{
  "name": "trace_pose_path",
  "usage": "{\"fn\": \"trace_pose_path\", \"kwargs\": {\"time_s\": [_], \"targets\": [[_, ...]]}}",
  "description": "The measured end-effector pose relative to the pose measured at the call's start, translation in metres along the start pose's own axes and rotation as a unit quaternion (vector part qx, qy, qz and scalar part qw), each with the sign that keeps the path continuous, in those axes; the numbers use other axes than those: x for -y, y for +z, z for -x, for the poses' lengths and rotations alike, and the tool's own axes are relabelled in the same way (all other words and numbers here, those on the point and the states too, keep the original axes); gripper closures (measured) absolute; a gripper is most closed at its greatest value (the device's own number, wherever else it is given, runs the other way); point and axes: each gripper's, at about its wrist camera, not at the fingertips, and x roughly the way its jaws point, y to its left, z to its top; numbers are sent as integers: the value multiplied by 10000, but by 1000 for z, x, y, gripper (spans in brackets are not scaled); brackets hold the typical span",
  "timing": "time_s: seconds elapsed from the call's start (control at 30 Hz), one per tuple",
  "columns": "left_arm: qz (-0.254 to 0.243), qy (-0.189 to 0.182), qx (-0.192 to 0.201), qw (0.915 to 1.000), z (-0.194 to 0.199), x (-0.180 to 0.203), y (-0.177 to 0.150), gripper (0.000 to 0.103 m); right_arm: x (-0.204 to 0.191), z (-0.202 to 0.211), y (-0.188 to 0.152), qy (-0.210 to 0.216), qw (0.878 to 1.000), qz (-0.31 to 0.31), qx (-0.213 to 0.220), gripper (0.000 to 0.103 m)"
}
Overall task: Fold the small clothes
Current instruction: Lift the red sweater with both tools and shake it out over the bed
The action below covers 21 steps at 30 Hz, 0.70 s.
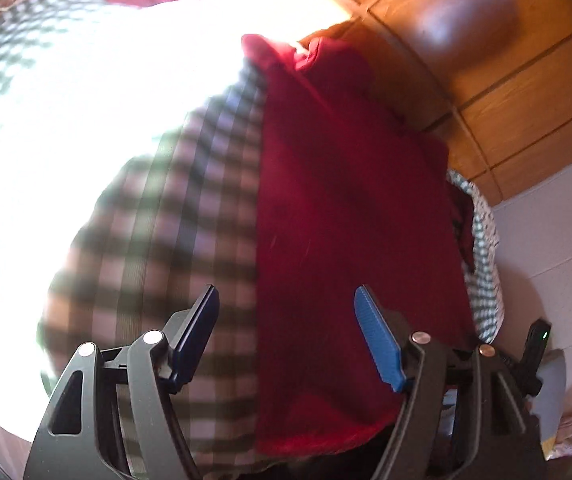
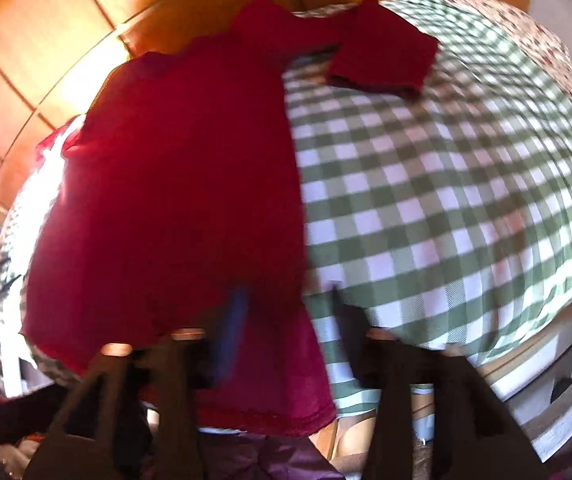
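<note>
A small dark red garment (image 1: 346,208) lies spread on a green and white checked cloth (image 1: 158,216). In the left wrist view my left gripper (image 1: 286,336) is open, its blue fingers (image 1: 378,344) apart just above the garment's near hem. In the right wrist view the red garment (image 2: 182,168) lies with one sleeve (image 2: 382,56) stretched out to the right. My right gripper (image 2: 290,312) is blurred, its fingers apart over the garment's lower hem (image 2: 270,416). Neither gripper holds anything that I can see.
The checked cloth (image 2: 446,200) covers a bed or table. Wooden panelled wardrobe doors (image 1: 526,80) stand behind it. Strong sunlight washes out the cloth at the left (image 1: 66,120). A floral fabric (image 2: 546,40) lies at the far right.
</note>
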Motion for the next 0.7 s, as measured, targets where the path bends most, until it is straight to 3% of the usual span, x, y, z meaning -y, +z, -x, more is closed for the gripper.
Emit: {"fn": "trace_pose_path", "kwargs": {"time_s": [0.1, 0.13, 0.2, 0.23, 0.27, 0.33, 0.5, 0.7], "targets": [[-128, -45, -70, 9999, -5, 0, -23, 36, 5, -9, -2, 64, 9999, -66, -54, 45], [-234, -23, -33, 9997, -5, 3, -28, 42, 6, -14, -1, 49, 10000, -44, -61, 45], [-265, -192, -169, 9993, -8, 6, -28, 74, 2, -18, -3, -9, 10000, 59, -35, 47], [-282, -215, -251, 9991, -10, 6, -27, 96, -1, -17, -4, -23, 9999, 119, -36, 63], [-361, -162, -223, 9990, -8, 8, -27, 98, -5, -16, -2, 89, 9997, 198, -73, 83], [-516, -253, -106, 9983, 2, 12, -27, 99, -15, -6, -1, 119, 9990, 421, -15, 95], [-841, -93, 61, 9964, 29, 13, -29, 100, -25, 33, 1, 298, 9958, 804, 326, 95], [-643, 95, -362, 9972, 6, 2, -43, 94, -10, 2, -11, -141, 9965, 792, -211, 95]]}}
